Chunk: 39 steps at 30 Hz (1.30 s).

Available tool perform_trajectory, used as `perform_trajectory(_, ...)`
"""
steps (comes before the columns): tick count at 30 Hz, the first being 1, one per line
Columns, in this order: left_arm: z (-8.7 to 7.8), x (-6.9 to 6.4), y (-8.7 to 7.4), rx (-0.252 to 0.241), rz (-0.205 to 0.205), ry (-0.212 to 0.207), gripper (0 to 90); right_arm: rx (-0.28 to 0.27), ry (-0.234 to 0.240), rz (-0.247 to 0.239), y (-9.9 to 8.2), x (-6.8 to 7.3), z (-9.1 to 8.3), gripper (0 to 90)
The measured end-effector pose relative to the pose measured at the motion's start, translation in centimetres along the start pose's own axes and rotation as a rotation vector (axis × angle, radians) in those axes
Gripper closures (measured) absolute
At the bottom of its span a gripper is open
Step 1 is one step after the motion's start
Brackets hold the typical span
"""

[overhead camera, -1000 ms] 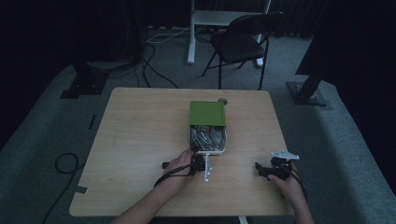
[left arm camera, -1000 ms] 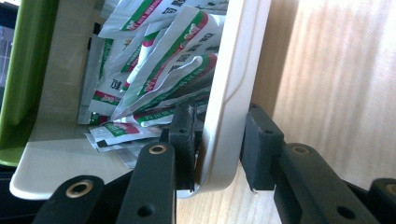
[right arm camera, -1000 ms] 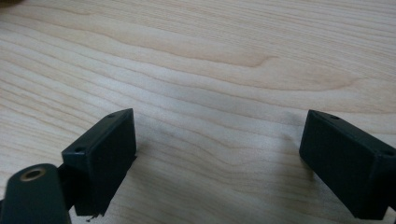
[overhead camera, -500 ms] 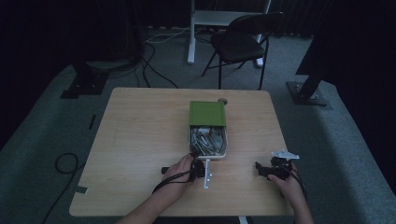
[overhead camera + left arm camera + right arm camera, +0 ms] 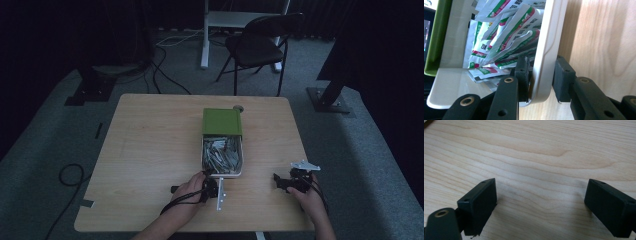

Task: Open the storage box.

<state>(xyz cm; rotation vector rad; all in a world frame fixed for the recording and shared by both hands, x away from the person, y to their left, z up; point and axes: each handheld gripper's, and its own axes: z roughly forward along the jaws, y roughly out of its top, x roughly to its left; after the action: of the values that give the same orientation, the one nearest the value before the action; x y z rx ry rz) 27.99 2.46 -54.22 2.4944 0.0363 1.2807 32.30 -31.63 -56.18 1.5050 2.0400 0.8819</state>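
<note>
Left hand-held gripper (image 5: 216, 189) clamps the near wall of the white tray (image 5: 546, 50); one pad inside against the sachets (image 5: 509, 40), one outside; tray sits mid-table, pulled out of its green sleeve (image 5: 222, 121) toward the person; right hand-held gripper (image 5: 290, 182) sits well apart near the table's right front edge, jaws wide, nothing between them, bare table (image 5: 536, 152) under them; small round grey thing (image 5: 238, 108) just behind the sleeve; folding chair (image 5: 260, 47) and cables on the floor beyond the table; high view gives layout but is dim; left gripper view shows red-green print on the sachets and the grip on the rim; right gripper view shows wood grain.
</note>
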Motion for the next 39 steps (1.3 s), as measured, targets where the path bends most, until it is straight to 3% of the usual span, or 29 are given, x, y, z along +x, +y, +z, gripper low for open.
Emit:
perform_trajectory(6,-0.5,-0.6,-0.2,-0.004,-0.005,-0.008,69.4,0.000,0.000,0.000,0.0,0.0,0.0,10.5)
perform_trajectory(8,-0.8,-0.6,-0.1,0.009,0.020,-0.004,69.5,0.000,0.000,0.000,0.0,0.0,0.0,10.5)
perform_trajectory(9,-0.8,-0.8,-0.1,-0.002,0.008,-0.005,69.5,0.000,0.000,0.000,0.0,0.0,0.0,10.5)
perform_trajectory(13,-1.3,-1.0,-0.1,0.001,0.034,-0.005,69.6,0.000,0.000,0.000,0.0,0.0,0.0,10.5)
perform_trajectory(15,-1.3,-1.2,-0.3,-0.012,0.019,-0.001,69.5,0.000,0.000,0.000,0.0,0.0,0.0,10.5)
perform_trajectory(21,-1.8,-1.5,-0.1,0.001,0.040,0.002,69.4,0.000,0.000,0.000,0.0,0.0,0.0,10.5)
perform_trajectory(28,-2.1,-1.4,-0.3,-0.059,-0.047,-0.066,58.6,0.000,0.000,0.000,0.0,0.0,0.0,10.5)
perform_trajectory(32,-2.8,-0.9,-0.4,-0.105,-0.153,-0.123,58.7,0.000,0.000,0.000,0.0,0.0,0.0,10.5)
perform_trajectory(35,-3.2,-0.4,-0.5,-0.125,-0.208,-0.159,58.7,0.000,0.000,0.000,0.0,0.0,0.0,10.5)
perform_trajectory(39,-3.8,0.3,-0.7,-0.157,-0.267,-0.177,58.7,0.000,0.000,0.000,0.0,0.0,0.0,10.5)
